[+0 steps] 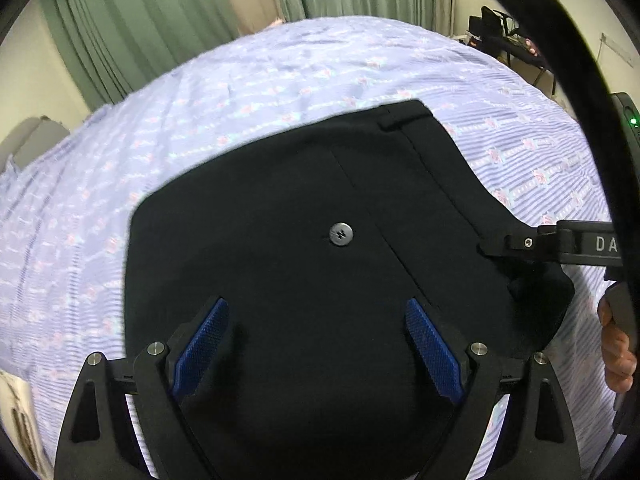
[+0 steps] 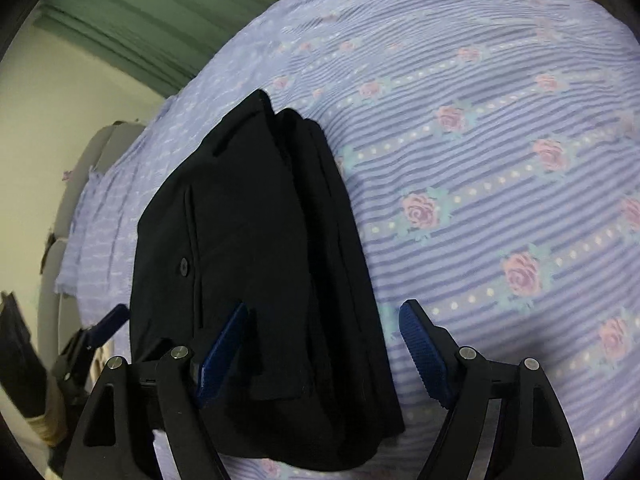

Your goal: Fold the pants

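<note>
- 1 pair of black pants (image 1: 280, 240), folded
- 1 button (image 1: 341, 234) on them
- 1 striped rose-print bedsheet (image 2: 500, 120)
- 2 grippers: left gripper (image 1: 316, 344), right gripper (image 2: 324, 344)
- 4 blue pads (image 1: 202, 344), two per gripper

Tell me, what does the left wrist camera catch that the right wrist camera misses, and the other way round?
Only the left wrist view shows the far desk with dark equipment, and a person's fingers at the right edge. Only the right wrist view shows the stacked folded layers along the pants' side. Both show the black pants with their button, the rose-patterned sheet, green curtains, and an open hand-held gripper.
</note>
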Demonstrator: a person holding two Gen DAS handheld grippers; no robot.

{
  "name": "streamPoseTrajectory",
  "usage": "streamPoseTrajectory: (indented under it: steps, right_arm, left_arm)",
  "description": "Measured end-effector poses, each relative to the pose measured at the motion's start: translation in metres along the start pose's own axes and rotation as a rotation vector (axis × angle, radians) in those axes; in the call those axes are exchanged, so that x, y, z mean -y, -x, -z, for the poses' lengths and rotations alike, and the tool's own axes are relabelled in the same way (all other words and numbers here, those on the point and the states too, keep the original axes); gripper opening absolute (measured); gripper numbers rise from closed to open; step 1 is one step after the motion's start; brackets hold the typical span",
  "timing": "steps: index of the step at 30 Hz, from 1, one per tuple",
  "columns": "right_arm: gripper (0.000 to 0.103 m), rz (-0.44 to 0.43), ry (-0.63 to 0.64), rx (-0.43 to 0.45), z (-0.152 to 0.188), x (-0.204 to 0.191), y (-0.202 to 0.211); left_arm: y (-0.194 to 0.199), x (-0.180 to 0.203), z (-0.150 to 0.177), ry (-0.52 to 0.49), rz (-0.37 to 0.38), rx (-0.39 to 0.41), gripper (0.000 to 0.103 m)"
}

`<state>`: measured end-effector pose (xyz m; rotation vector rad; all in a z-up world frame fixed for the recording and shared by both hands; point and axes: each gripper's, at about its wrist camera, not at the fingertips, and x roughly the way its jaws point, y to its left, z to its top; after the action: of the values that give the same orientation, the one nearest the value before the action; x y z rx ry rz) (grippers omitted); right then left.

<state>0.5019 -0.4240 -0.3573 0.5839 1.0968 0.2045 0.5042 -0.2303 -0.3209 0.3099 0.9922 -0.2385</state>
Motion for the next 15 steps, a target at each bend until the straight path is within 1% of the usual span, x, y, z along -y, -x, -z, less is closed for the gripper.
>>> streamPoseTrajectory:
  steps: [5, 9, 12, 14, 15]
  right_arm:
    - [0.078, -0.080, 0.013, -0.041, -0.012, 0.000, -0.019]
    - [0.079, -0.185, 0.021, -0.092, -0.023, 0.004, -0.041]
    - [0.079, -0.297, -0.041, -0.127, -0.034, 0.017, -0.047]
    - [0.070, -0.313, -0.103, -0.149, -0.037, 0.021, -0.046]
    - [0.061, -0.294, -0.108, -0.153, -0.035, 0.018, -0.043]
  left_arm:
    - [-0.019, -0.004, 0.000, 0.072, 0.066, -0.035, 0.091]
    - [-0.026, -0.006, -0.002, 0.096, 0.086, -0.043, 0.091]
    - [-0.025, -0.003, -0.005, 0.103, 0.102, -0.048, 0.091]
    - [-0.026, -0.004, -0.005, 0.106, 0.111, -0.047, 0.091]
    - [-0.024, -0.005, -0.004, 0.107, 0.113, -0.046, 0.091]
